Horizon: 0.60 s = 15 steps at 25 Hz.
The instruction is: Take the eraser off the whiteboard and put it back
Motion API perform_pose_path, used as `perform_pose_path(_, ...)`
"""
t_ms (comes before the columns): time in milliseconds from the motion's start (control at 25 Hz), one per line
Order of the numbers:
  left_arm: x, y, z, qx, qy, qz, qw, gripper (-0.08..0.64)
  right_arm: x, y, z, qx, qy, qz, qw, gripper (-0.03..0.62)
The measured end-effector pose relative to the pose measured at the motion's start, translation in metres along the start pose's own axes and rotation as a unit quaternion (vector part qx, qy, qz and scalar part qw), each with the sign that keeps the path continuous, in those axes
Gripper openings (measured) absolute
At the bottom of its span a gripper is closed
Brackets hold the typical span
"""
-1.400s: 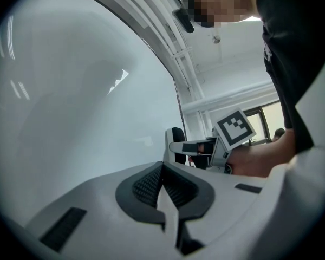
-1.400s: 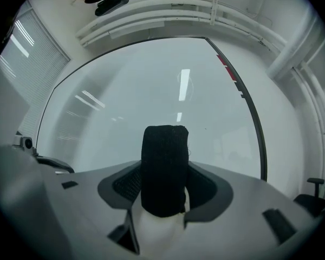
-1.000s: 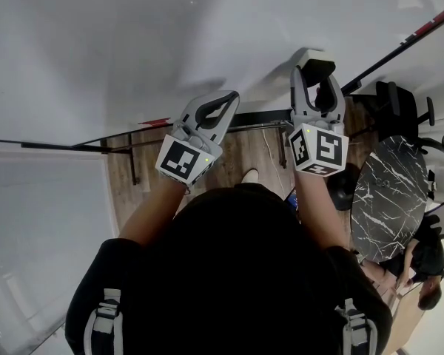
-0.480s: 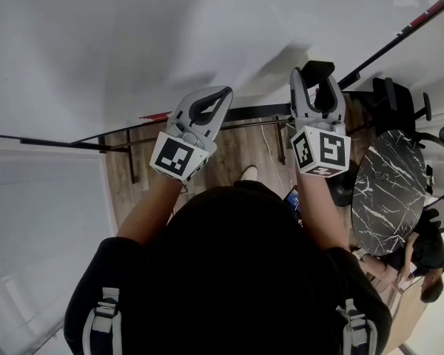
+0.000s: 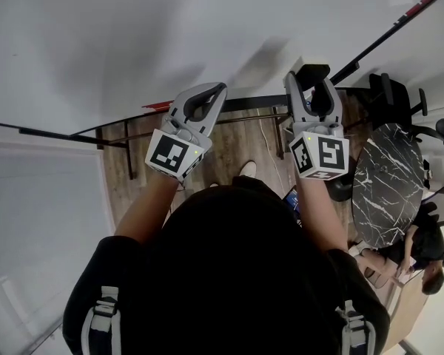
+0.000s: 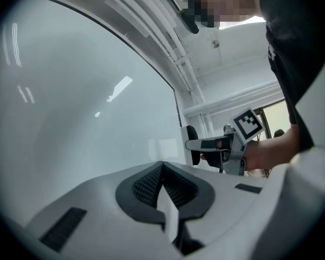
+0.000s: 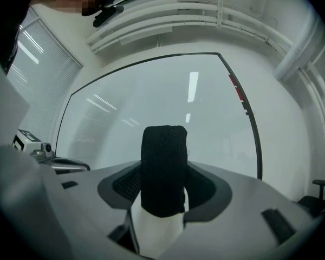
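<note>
- The whiteboard (image 5: 133, 35) fills the head view from 9 to 1 o'clock. It stands bare in front of both grippers, which point level at it. That suits a thing that sits on an upright face.
- A marble table (image 5: 388, 187) lies at 3 o'clock, well apart from the board. It seems to play no part here.
- The left gripper (image 5: 207, 95) is at 11 o'clock from the person's head. In its own view (image 6: 162, 167) the jaws are pressed together with nothing between them. It hangs near the board, probably only as the spare hand, kept clear of the right one's path.
- The right gripper (image 5: 311, 87) is at 1 o'clock. Its jaws stand wide and are clamped on the eraser. The wide spread (image 7: 163, 180) is simply the width of the block.
- The eraser (image 7: 163, 161) sits upright between the right pads, dark felt outermost and white body nearer the camera. In the head view it (image 5: 316, 72) pokes out at 12 o'clock of that gripper, near the board. Whether it touches the board I cannot tell. Carried end-on like this, it looks ready to be pressed back on, so I judge the lifting off done and the return left to do.
</note>
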State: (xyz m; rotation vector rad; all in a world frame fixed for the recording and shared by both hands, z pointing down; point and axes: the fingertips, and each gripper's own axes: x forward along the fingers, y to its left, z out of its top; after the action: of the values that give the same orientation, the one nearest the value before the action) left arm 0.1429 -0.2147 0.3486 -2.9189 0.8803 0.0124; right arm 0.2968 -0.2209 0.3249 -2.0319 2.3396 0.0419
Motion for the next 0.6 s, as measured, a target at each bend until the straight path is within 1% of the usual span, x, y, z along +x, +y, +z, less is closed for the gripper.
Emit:
perform_pose_path(160, -0.038, -0.001, 0.008, 0.003, -0.009, 0.005, 0.9999, 0.005, -0.021, 0.035, 0.007, -0.005, -0.004, 0.009, 1.000, 0.222)
perform_pose_path(320, -0.060, -0.004, 0.017, 0.006, -0.010, 0.007, 0.9999, 0.005, -0.038, 0.054, 0.014, -0.002, -0.009, 0.020, 1.000, 0.222)
perform_pose_path(480, -0.083, -0.007, 0.019, 0.007, -0.010, 0.007, 0.9999, 0.005, -0.053, 0.077, 0.012, 0.015, -0.005, 0.036, 0.999, 0.222)
perform_pose_path(600, -0.102, -0.010, 0.021, 0.007, -0.012, 0.006, 0.9999, 0.005, -0.067, 0.097, 0.009, 0.013, -0.002, 0.051, 0.999, 0.222)
